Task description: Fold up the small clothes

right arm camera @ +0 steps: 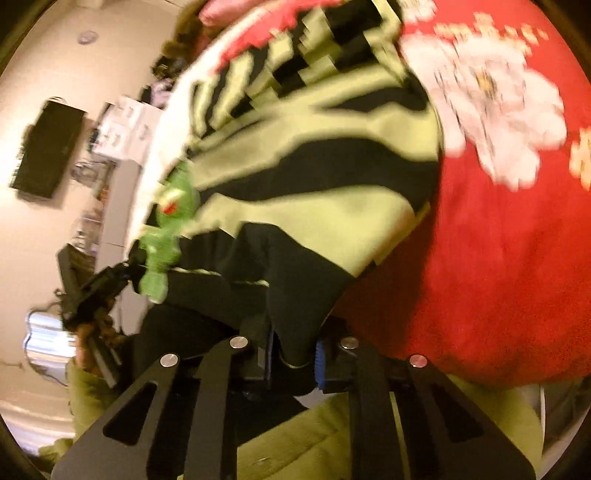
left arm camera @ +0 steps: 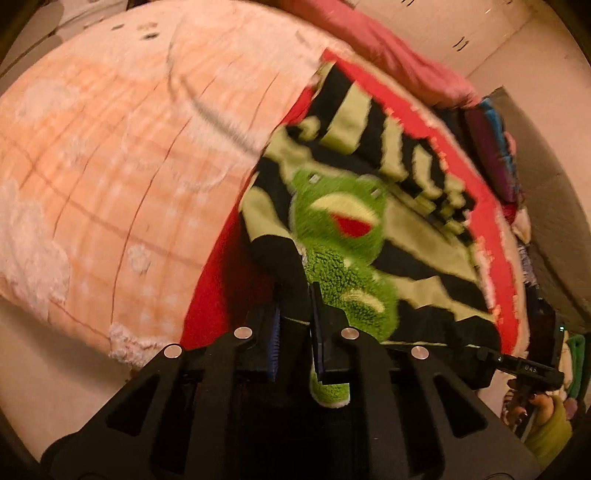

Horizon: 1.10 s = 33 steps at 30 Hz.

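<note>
On bed: I held black-and-pale-green striped knit garment (left arm camera: 373,221) over red floral blanket (right arm camera: 480,258).
Left gripper (left arm camera: 295,314): clamped on hem.
Right gripper (right arm camera: 293,347): clamped on hem.
Advice: keep edge taut, level.

place: home bedroom | bed: peach checked blanket (left arm camera: 122,155) over it, red flowered blanket (right arm camera: 480,236) beside | pink pillow (left arm camera: 388,48) at the head | walls: white cupboard doors (left arm camera: 461,33) | dark flat screen (right arm camera: 48,147) mounted on the wall
</note>
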Each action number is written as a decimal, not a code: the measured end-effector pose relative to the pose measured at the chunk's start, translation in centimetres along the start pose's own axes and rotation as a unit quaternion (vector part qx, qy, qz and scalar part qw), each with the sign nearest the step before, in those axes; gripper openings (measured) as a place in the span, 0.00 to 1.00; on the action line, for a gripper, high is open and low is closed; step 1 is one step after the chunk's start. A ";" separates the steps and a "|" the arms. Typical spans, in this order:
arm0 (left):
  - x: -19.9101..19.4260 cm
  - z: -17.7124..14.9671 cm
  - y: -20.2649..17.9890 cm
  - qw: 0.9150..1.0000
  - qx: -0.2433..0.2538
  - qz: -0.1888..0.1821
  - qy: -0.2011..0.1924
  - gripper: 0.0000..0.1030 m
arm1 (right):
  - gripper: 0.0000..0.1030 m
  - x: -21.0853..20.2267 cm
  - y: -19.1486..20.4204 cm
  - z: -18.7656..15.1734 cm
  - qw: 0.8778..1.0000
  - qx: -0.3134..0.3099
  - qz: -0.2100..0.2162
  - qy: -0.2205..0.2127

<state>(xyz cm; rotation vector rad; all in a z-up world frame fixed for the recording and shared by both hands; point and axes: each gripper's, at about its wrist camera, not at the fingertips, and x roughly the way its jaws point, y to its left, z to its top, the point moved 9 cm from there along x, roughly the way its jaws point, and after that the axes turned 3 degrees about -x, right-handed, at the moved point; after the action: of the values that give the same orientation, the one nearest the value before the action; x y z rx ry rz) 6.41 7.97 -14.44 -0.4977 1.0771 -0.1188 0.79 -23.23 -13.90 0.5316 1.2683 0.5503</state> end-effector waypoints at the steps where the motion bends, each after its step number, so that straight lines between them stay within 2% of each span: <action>1: -0.6 0.6 -0.8 1.000 0.003 -0.010 -0.009 0.07 | 0.14 -0.8 0.4 0.8 1.000 -0.004 0.009 -0.013; 6: -1.9 4.0 -4.3 0.998 0.007 -0.049 -0.033 0.06 | 0.14 -3.9 1.2 5.1 0.997 -0.004 0.043 -0.071; 12: -0.3 9.6 -8.0 0.997 0.014 -0.058 -0.048 0.06 | 0.14 -6.2 -0.5 10.8 0.990 0.024 0.067 -0.123; 17: 2.8 14.3 -9.7 0.997 -0.014 -0.067 -0.046 0.06 | 0.14 -6.7 -2.9 16.1 0.985 0.048 0.059 -0.154; 22: 7.2 17.3 -10.4 0.998 -0.028 -0.038 -0.041 0.06 | 0.14 -5.0 -5.5 19.9 0.984 0.072 0.037 -0.159; 25: 10.1 18.4 -9.7 0.996 -0.079 -0.027 -0.042 0.07 | 0.15 -3.6 -7.4 21.5 0.983 0.095 0.022 -0.157; 27: 11.3 18.8 -8.8 0.990 -0.130 -0.031 -0.050 0.10 | 0.17 -2.7 -8.7 22.3 0.980 0.121 0.023 -0.155; 28: 11.6 18.7 -8.5 0.984 -0.163 -0.042 -0.058 0.14 | 0.18 -2.6 -9.1 22.5 0.979 0.128 0.020 -0.156; 29: 11.6 18.7 -8.3 0.979 -0.183 -0.054 -0.071 0.27 | 0.23 -2.5 -9.6 22.5 0.978 0.136 0.021 -0.158; 30: 11.4 18.6 -8.1 0.976 -0.191 -0.059 -0.083 0.36 | 0.27 -2.7 -9.7 22.4 0.976 0.140 0.028 -0.163; 31: 10.8 18.5 -8.2 0.974 -0.189 -0.063 -0.105 0.36 | 0.33 -2.9 -9.8 22.3 0.975 0.141 0.034 -0.167; 32: 10.2 18.3 -8.3 0.974 -0.177 -0.063 -0.125 0.37 | 0.49 -3.4 -10.0 21.9 0.973 0.143 0.037 -0.175; 33: 9.7 18.1 -8.3 0.975 -0.166 -0.059 -0.138 0.39 | 0.61 -4.0 -10.4 21.8 0.972 0.144 0.030 -0.186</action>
<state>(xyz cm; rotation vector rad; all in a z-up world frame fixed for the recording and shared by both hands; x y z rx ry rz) 27.91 3.39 -11.86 -0.8544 0.7960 0.0285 22.09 -35.20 -12.98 0.8755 0.9777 0.2975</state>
